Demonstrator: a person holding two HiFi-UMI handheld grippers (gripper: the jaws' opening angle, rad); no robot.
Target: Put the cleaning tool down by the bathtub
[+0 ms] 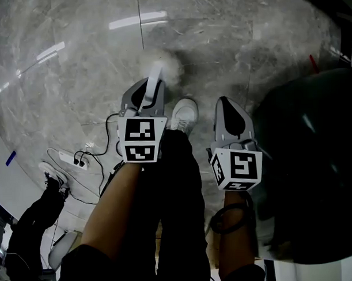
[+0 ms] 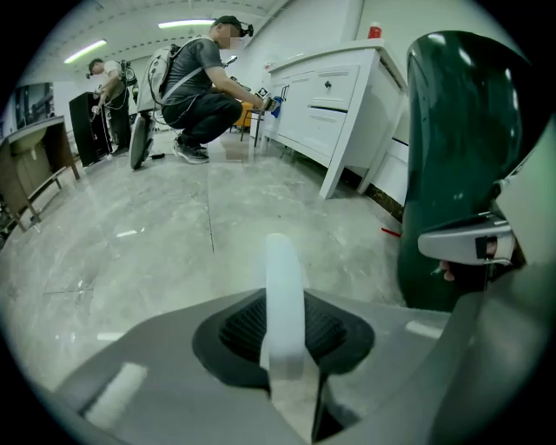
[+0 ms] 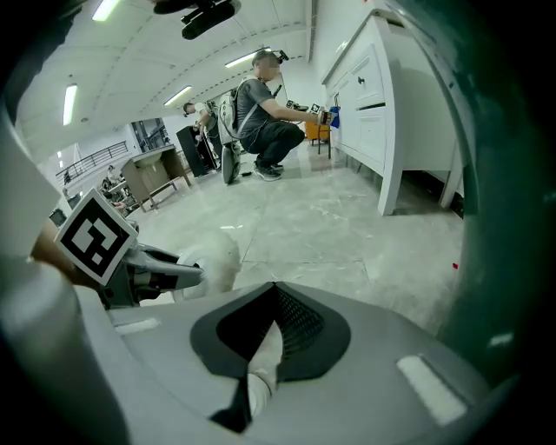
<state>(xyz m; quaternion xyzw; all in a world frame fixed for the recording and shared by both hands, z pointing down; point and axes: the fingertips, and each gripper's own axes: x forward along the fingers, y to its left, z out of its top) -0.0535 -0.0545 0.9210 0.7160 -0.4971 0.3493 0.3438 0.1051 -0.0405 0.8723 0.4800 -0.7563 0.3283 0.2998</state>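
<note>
**Cleaning tool on its way to the tub:** A person standing on a grey marble-tiled floor (image 1: 69, 66) is holding a white plastic-handled cleaning tool with a fluffy white head (image 1: 169, 67). The left tongs (image 1: 146, 89) are pinching its handle and pointing the head down ahead of a white shoe (image 1: 185, 113). Whether the head is touching the floor cannot be told. The right tongs (image 1: 228, 106) are hanging pressed together just beside the glossy dark-green rounded bathtub (image 1: 315, 161), with only an unidentifiable pale sliver at their seam. The tool is sitting left of the tub and apart from it, not yet set down.

Doing this step well probably means swinging the left tongs toward the tub's base. They would then be lowering the tool until head and handle are both resting on the floor, and spreading only after that. The path should be staying clear of the shoe, the right tongs and the tub wall.

The left gripper view is showing the handle rising between its jaws, but not the fluffy head. It is also showing a white vanity cabinet (image 2: 339, 96) and a crouching person (image 2: 200, 96). The right gripper view is catching that head jutting past the left tongs. Only the head view is showing a white power strip with black cables (image 1: 70, 160).
</note>
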